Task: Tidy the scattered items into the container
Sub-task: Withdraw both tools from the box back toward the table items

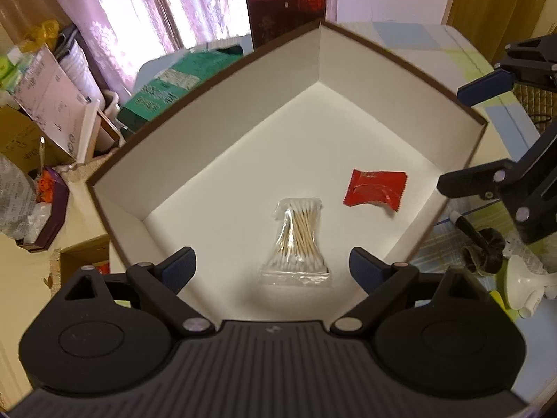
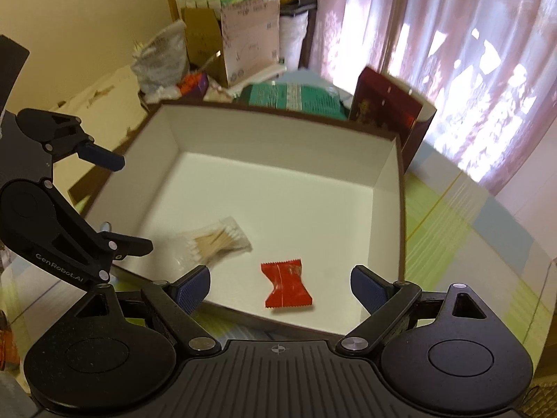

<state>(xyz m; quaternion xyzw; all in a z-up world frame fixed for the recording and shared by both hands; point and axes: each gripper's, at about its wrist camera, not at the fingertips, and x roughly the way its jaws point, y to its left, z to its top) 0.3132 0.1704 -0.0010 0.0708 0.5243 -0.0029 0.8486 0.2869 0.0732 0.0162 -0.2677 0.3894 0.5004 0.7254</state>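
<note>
Both grippers hang over the box (image 1: 222, 111), jaws spread wide, nothing held in either.

Left gripper (image 1: 273, 266): the swab pack (image 1: 297, 244) lies on the box floor dead ahead between my fingertips, low centre of the left view. Its long axis runs up-frame, roughly along the fingers, not across them. The red sachet (image 1: 374, 188) sits up and right of it, near the box's right wall, apart from the swabs.

Right gripper (image 2: 280, 287): the sachet (image 2: 287, 287) lies right between these fingertips, lower centre of the right view, on the box floor just inside the near wall. Swab pack (image 2: 214, 240) is up and left of it, close under the left gripper's lower finger.

Judgement: these two items count as tidied; the coming move turns on what lies outside the box. At the right edge of the left view, on the patterned cloth (image 1: 435, 237), I see a dark tube-shaped thing (image 1: 482, 244) and a white plastic piece (image 1: 525, 278), just beyond the box's right wall. They lie on the right gripper's side, so that hand looks nearer. I cannot identify either one.

Writing: "GenRobot.AI" reads on the left gripper's body in the right view. Print on the green pack (image 2: 294, 95) and the pink-white carton (image 2: 250, 35) is too blurred to read.
</note>
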